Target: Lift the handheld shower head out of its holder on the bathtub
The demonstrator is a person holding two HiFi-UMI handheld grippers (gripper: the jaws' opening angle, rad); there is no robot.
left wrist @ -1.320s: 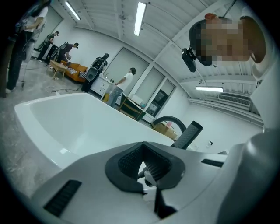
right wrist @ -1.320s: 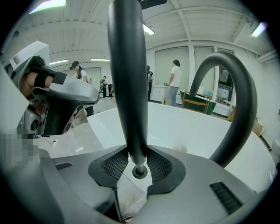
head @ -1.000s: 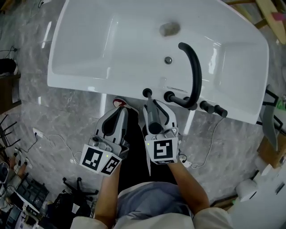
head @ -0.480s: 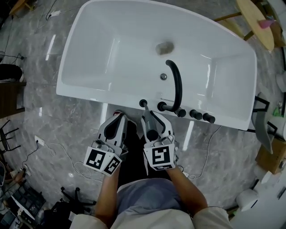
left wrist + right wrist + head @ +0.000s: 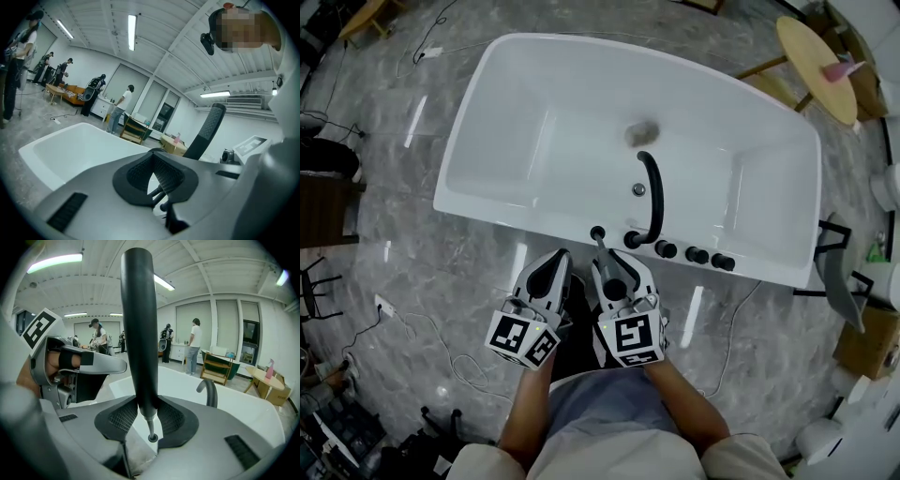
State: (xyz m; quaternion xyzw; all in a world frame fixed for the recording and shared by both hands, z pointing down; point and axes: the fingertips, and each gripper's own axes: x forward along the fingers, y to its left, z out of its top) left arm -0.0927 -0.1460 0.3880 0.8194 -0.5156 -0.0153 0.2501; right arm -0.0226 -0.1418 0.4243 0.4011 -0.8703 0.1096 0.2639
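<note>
Right gripper (image 5: 613, 264), in our head view, is clamped on the black cylindrical shower head (image 5: 615, 285), beside the white bathtub (image 5: 478, 202) rim.

Left gripper view: our left gripper (image 5: 152, 174) is closed and empty.

Right gripper view: the shower head stands above its small round black holder (image 5: 152, 438). We judge it lifted out; next we raise it straight, minding the hose.

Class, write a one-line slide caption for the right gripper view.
Right gripper clamps the black shower head upright, white bathtub and curved spout behind.
</note>
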